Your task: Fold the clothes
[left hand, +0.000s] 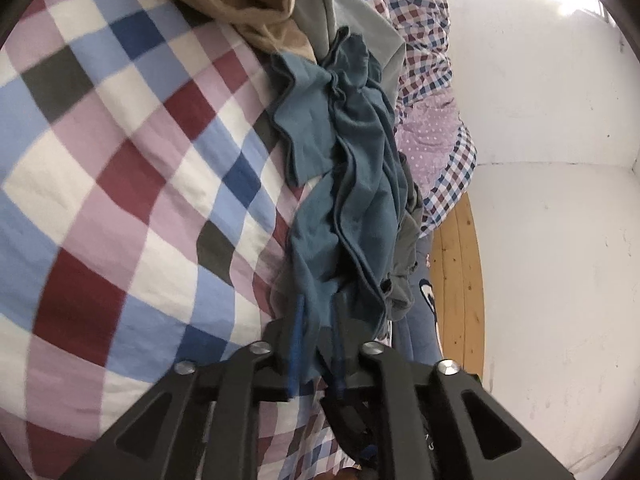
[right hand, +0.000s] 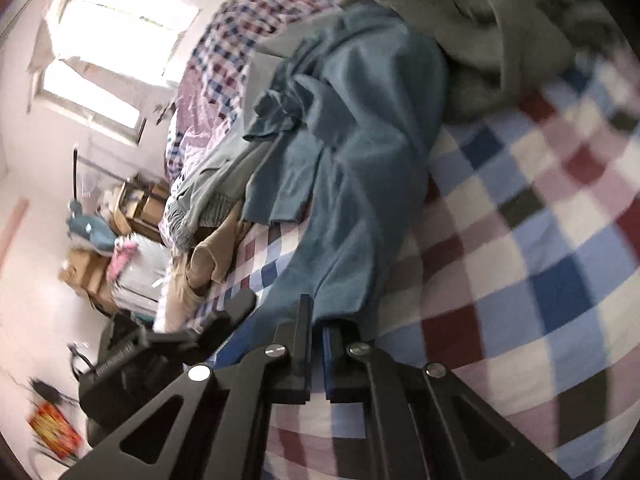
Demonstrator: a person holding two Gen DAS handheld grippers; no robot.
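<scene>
A teal-blue garment (left hand: pixel 352 168) hangs bunched and stretched above a checked bedspread (left hand: pixel 112 168). My left gripper (left hand: pixel 316 320) is shut on its near edge, the cloth pinched between the blue pads. In the right wrist view the same teal garment (right hand: pixel 352 152) drapes across the checked bedspread (right hand: pixel 520 240), and my right gripper (right hand: pixel 318 316) is shut on another edge of it. The other gripper (right hand: pixel 160 344) shows at lower left in that view, also holding the cloth.
A tan garment (left hand: pixel 240 4) and a grey one (left hand: pixel 360 12) lie piled beyond the teal one. A small-checked quilt (left hand: pixel 424 40) is bunched by the white wall. A wooden bed edge (left hand: pixel 460 280) runs alongside. Boxes and clutter (right hand: pixel 104 256) stand on the floor under a window (right hand: pixel 112 52).
</scene>
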